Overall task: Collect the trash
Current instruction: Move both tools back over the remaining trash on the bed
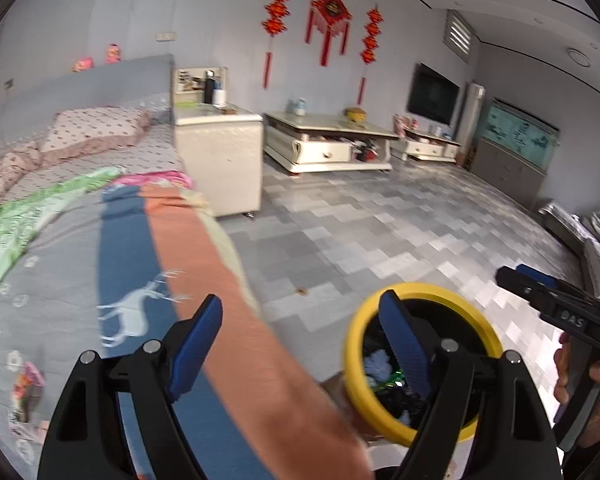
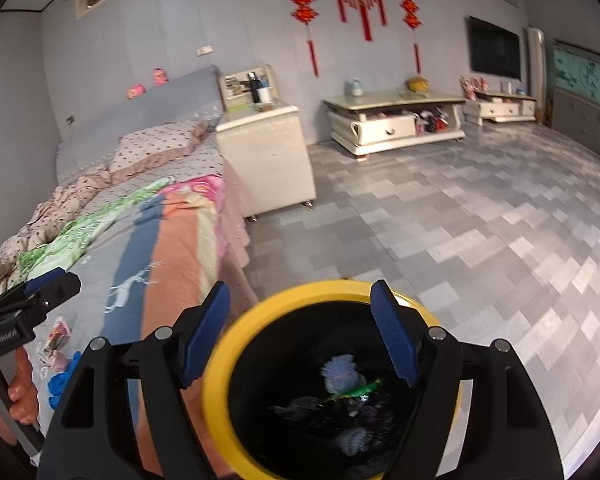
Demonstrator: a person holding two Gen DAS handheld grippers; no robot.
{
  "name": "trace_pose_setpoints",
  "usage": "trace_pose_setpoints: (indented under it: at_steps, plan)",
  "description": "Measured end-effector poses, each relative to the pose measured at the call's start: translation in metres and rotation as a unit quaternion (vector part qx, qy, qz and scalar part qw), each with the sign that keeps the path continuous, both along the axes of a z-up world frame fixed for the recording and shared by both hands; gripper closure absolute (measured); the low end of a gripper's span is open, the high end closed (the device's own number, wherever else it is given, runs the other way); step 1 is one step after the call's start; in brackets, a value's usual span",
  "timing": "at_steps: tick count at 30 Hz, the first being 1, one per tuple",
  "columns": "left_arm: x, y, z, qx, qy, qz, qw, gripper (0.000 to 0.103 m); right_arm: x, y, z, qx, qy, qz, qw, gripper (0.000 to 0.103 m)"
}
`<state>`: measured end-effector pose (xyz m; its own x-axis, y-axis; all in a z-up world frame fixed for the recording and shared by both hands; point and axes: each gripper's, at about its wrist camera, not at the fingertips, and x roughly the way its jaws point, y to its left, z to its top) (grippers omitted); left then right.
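A black bin with a yellow rim (image 2: 216,380) stands on the floor beside the bed. In it lie a pale blue crumpled piece (image 2: 340,372) and a green wrapper (image 2: 360,392). My right gripper (image 2: 300,292) hangs open over the bin's mouth, with nothing between its blue pads. My left gripper (image 1: 300,304) is open and empty too, over the bed's edge just left of the bin's rim (image 1: 352,344). On the bedspread lie a pinkish wrapper (image 2: 58,336) and a blue crumpled thing (image 2: 62,380). Each view shows the other gripper from the side, the right gripper (image 1: 516,274) and the left gripper (image 2: 52,284).
The bed (image 1: 60,280) with its striped deer quilt fills the left. A white bedside cabinet (image 1: 220,160) stands at its head, a low white table (image 1: 328,148) by the far wall. The grey tiled floor (image 1: 380,220) has a small brown speck (image 1: 301,291).
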<state>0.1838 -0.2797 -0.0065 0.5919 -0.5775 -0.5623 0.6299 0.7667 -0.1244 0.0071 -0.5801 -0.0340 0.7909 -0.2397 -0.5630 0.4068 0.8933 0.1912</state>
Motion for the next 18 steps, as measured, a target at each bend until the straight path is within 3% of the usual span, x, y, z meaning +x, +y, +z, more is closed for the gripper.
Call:
trace_pose_setpoints:
  at_steps: [8,18]
  plan:
    - [0.018,0.105,0.025,0.025,-0.038,0.091,0.9948,0.024,0.036,0.078,0.036,-0.008,-0.021,0.079,0.997,0.031]
    - [0.042,0.232,0.013,0.043,-0.022,0.199,0.9788,0.024,0.076,0.194,0.049,-0.014,-0.016,0.187,0.982,0.031]
